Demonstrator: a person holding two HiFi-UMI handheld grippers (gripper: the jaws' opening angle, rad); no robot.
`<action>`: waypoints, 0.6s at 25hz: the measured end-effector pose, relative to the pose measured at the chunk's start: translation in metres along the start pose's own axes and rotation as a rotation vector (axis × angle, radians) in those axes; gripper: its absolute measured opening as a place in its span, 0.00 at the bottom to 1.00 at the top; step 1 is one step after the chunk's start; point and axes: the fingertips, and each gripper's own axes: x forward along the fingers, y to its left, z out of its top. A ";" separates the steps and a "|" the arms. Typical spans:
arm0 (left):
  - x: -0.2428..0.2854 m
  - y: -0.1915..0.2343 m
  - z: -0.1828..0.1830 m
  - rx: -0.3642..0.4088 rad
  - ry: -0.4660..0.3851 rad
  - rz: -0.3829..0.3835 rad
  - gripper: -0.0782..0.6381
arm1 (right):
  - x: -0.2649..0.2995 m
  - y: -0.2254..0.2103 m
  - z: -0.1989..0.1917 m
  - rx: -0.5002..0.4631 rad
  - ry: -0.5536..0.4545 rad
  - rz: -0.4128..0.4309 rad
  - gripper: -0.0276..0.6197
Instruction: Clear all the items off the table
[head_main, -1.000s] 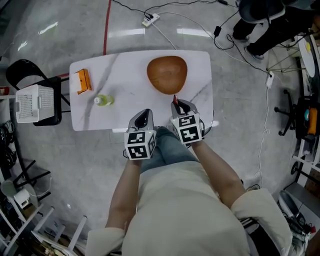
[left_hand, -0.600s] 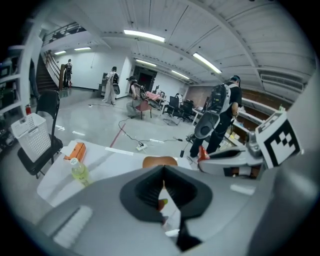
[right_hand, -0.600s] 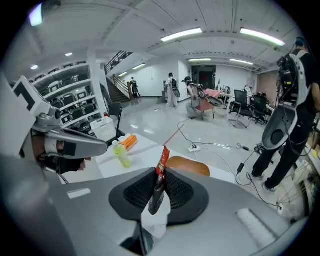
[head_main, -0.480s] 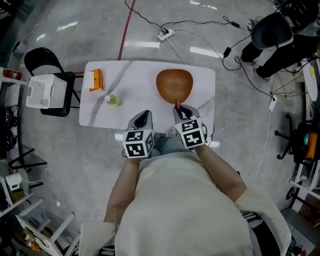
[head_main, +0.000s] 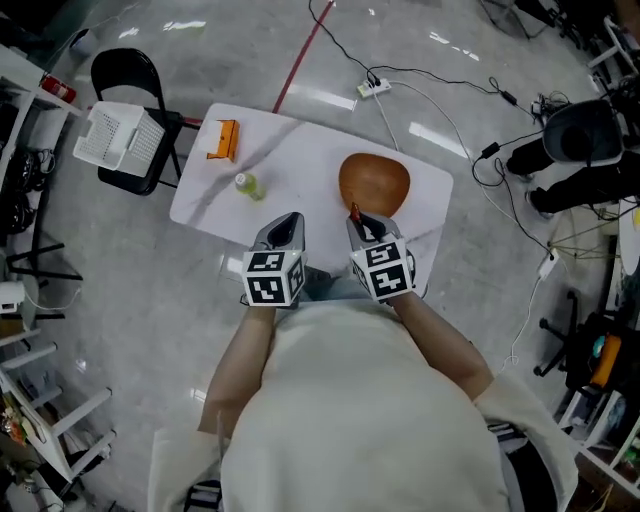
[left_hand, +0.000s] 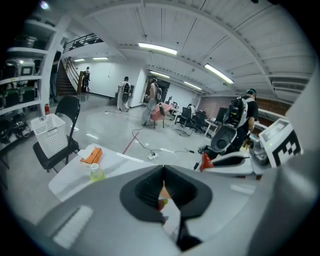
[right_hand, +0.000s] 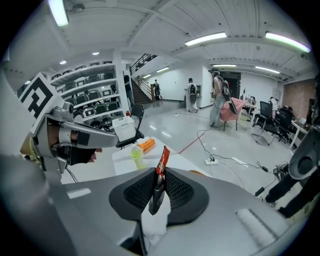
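On worktop (head_main: 300, 165): bowl (head_main: 374, 184) just ahead of right gripper (head_main: 360, 222); bottle (head_main: 246, 185) and orange box (head_main: 223, 140) ahead-left, nearer left gripper (head_main: 290, 220). Left gripper closed, empty. Right gripper clamped on red packet (right_hand: 162, 160), long axis upright. Left likely takes bottle.

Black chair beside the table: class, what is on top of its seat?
A white perforated basket sits on the seat of the black chair, covering most of it. Anything under the basket, and much of the seat itself, is hidden.
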 end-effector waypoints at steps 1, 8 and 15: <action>-0.003 0.006 0.001 -0.007 -0.007 0.013 0.12 | 0.004 0.006 0.004 -0.016 -0.002 0.016 0.12; -0.028 0.058 0.006 -0.061 -0.046 0.097 0.12 | 0.033 0.056 0.042 -0.114 -0.027 0.124 0.12; -0.061 0.124 0.014 -0.098 -0.082 0.152 0.12 | 0.063 0.118 0.078 -0.188 -0.039 0.194 0.12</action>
